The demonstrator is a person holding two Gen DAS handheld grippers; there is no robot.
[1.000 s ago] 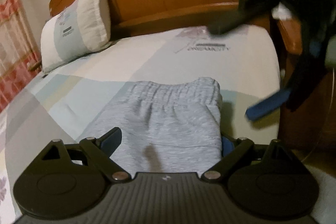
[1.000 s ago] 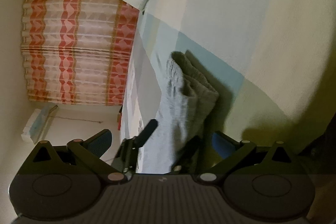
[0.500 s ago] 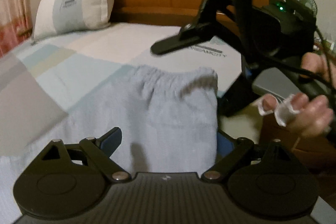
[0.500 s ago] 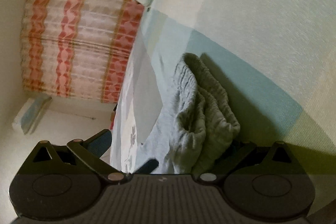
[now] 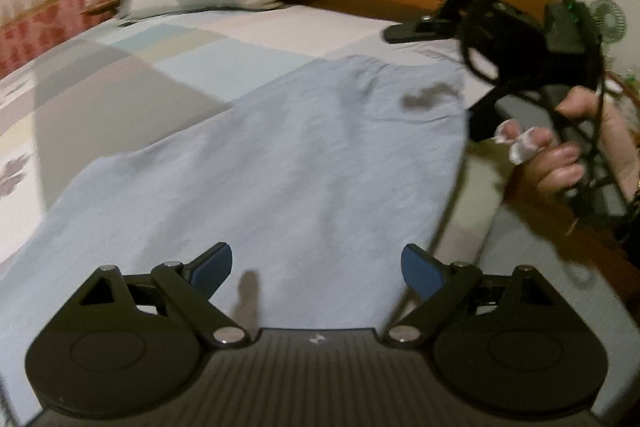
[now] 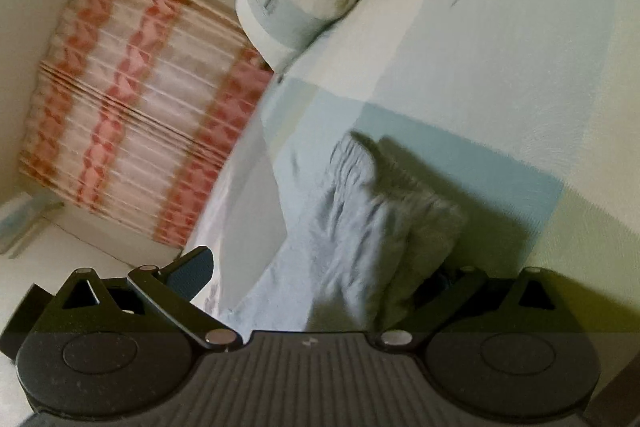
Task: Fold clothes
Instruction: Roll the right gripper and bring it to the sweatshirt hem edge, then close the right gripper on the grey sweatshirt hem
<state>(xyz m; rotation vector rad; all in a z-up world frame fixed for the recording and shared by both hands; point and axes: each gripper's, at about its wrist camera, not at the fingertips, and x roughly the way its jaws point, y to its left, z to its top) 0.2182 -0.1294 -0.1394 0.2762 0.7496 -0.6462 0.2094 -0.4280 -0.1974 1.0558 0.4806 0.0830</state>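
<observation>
The light grey knitted sweatpants [image 5: 304, 163] lay flat on the pastel patchwork bedsheet [image 6: 460, 75], which was printed "DREAMCITY". The left gripper [image 5: 316, 267] hovered over them, released, blue pads wide apart. The right gripper [image 6: 320, 279] also stood spread, fabric bunched between its fingers.

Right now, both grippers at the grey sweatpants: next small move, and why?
Probably lower the left gripper onto the grey sweatpants and close. Its jaws stand wide open over flat cloth, pinching nothing, while the right gripper sits at the waistband corner.
</observation>
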